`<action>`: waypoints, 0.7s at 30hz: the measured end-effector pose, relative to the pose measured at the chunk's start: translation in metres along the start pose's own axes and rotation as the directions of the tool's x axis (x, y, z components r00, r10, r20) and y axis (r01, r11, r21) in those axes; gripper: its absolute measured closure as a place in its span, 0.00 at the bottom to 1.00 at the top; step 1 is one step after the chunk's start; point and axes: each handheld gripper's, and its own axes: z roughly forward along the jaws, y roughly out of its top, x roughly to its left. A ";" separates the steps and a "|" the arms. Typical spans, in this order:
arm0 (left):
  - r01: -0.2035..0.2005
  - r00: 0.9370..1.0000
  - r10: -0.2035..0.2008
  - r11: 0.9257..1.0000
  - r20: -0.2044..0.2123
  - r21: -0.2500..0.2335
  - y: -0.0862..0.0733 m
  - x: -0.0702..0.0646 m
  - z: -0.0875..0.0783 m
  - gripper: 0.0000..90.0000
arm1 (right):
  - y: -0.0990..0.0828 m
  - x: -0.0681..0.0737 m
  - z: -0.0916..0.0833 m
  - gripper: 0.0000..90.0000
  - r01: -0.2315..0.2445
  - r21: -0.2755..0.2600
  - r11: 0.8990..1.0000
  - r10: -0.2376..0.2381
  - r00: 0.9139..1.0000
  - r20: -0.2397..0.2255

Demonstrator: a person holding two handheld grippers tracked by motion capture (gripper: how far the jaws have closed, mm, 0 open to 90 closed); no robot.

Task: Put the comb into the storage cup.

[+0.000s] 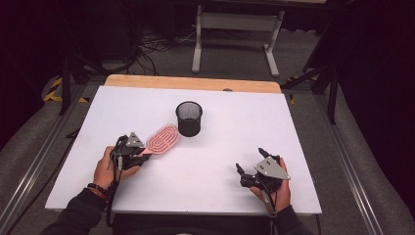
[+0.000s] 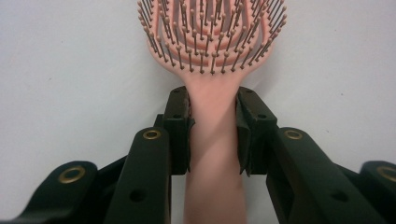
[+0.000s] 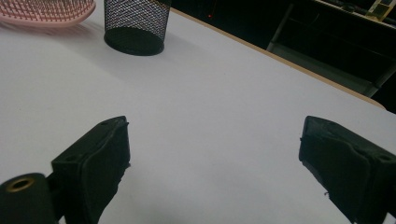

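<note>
The worktop (image 1: 235, 147) is a white, smooth board. It lies on a wooden table (image 1: 193, 82), and a strip of this wood shows along the far edge. Around it is a grey floor (image 1: 235, 54), and a metal rail (image 1: 34, 166) runs along each long side. Behind the far edge stands a light frame with two legs (image 1: 237, 29), and cables lie on the floor near it. The rest of the room is dark.

A black mesh cup (image 1: 189, 118) stands upright near the middle of the worktop, a little toward the far edge. A pink hairbrush (image 1: 163, 138) lies just beside it, on its near left side, and the head of the brush comes very close to the foot of the cup; if they touch, I cannot tell.

The left gripper (image 1: 142, 152) is in the left half of the worktop, toward the near edge. In the left gripper view its jaws press on both sides of the handle of the brush, and the bristles point up.

The right gripper (image 1: 249, 161) is held over the near right corner area. Its jaws stand wide apart and nothing is between them.

The right half of the worktop is bare from the cup to the right edge, and also the far left corner is bare.
</note>
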 end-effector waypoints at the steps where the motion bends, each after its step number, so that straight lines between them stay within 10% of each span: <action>1: -0.001 1.000 0.001 1.000 -0.013 -0.007 -0.001 0.001 -0.001 0.77 | 0.000 0.000 0.000 0.10 0.000 -0.001 1.000 0.000 1.000 0.000; 21: -0.039 0.994 0.014 0.974 -0.110 -0.223 -0.007 -0.007 -0.027 0.77 | 0.008 0.003 0.004 0.09 0.003 -0.033 0.999 -0.004 0.999 -0.031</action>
